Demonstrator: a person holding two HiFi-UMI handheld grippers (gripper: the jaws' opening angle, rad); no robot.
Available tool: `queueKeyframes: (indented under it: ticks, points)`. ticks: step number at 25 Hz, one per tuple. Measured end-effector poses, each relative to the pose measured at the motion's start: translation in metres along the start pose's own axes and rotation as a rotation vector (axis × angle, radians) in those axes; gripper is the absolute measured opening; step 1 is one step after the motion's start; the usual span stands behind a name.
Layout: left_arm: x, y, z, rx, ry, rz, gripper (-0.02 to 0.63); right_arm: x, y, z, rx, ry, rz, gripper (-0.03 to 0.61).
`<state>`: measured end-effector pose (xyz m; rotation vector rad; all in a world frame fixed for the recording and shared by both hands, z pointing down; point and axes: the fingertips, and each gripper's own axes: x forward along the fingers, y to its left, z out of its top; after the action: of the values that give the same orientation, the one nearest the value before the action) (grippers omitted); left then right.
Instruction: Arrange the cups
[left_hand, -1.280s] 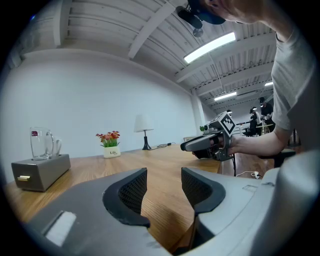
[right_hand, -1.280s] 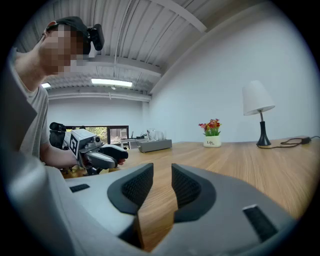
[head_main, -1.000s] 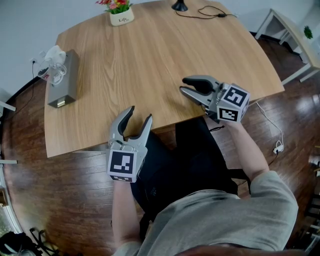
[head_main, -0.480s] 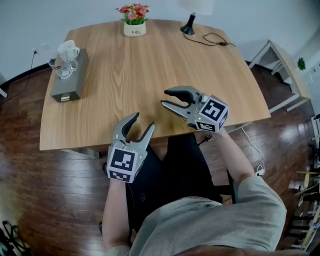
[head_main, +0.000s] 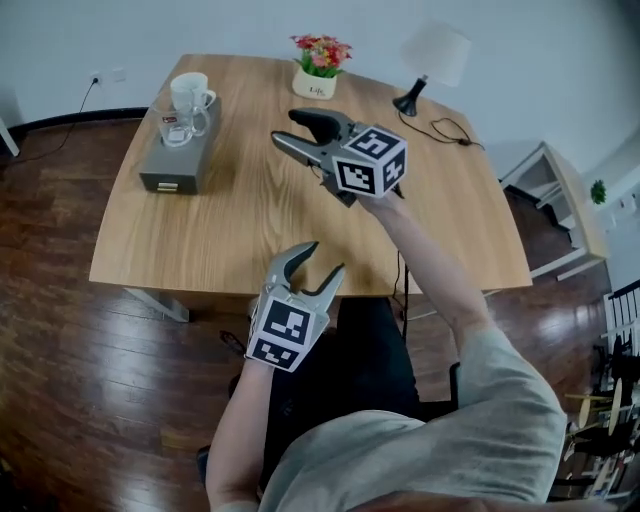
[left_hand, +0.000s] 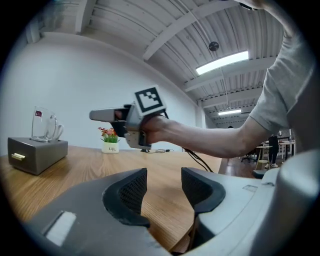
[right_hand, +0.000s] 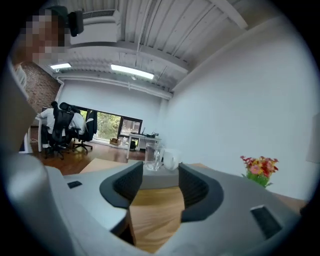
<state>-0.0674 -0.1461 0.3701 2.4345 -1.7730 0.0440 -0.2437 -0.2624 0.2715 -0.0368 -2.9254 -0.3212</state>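
A white mug (head_main: 190, 92) and a clear glass mug (head_main: 178, 125) stand on a grey box (head_main: 172, 170) at the table's far left corner. My right gripper (head_main: 285, 128) hangs above the middle of the table and points left at them. Its jaws are opening and nothing is between them. In the right gripper view the glass mug (right_hand: 152, 156) and the white mug (right_hand: 170, 160) show beyond the right gripper (right_hand: 155, 187). My left gripper (head_main: 322, 260) hovers open and empty at the table's front edge. In the left gripper view the left gripper (left_hand: 162, 187) looks past the right gripper (left_hand: 125, 117), with the glass mug (left_hand: 44, 125) at far left.
A flower pot (head_main: 320, 70) and a lamp (head_main: 430, 60) with its cable (head_main: 450, 130) stand along the table's (head_main: 250, 220) far edge. A white side table (head_main: 560, 190) is off to the right. Office chairs and a desk (right_hand: 65, 132) show in the room beyond.
My right gripper has swung from near the table's front edge up and across toward the mugs, and its jaws have widened. The left gripper has stayed by the front edge. The head view has shifted.
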Motion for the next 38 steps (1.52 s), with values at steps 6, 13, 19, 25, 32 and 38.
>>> queueKeyframes:
  ticks: [6,13,19,25,32,38]
  points:
    - [-0.001,0.002,0.005,-0.036,-0.025,-0.009,0.218,0.106,-0.033,0.011,-0.014,0.062,-0.013,0.194]
    - [-0.004,0.002,0.008,-0.049,-0.056,-0.019,0.218,0.176,-0.037,-0.010,-0.012,0.139,0.010,0.189]
    - [-0.005,0.002,0.009,-0.064,-0.061,-0.023,0.218,0.201,-0.049,-0.026,-0.001,0.204,-0.015,0.104]
    - [-0.006,0.004,0.010,-0.059,-0.071,-0.025,0.218,0.193,-0.048,-0.016,0.035,0.145,-0.021,0.058]
    - [-0.008,0.004,0.008,-0.059,-0.062,-0.023,0.218,0.121,-0.062,-0.014,0.059,0.067,-0.079,0.060]
    - [-0.009,0.005,0.004,-0.037,-0.043,-0.014,0.218,-0.008,-0.093,-0.076,0.141,0.102,-0.187,0.060]
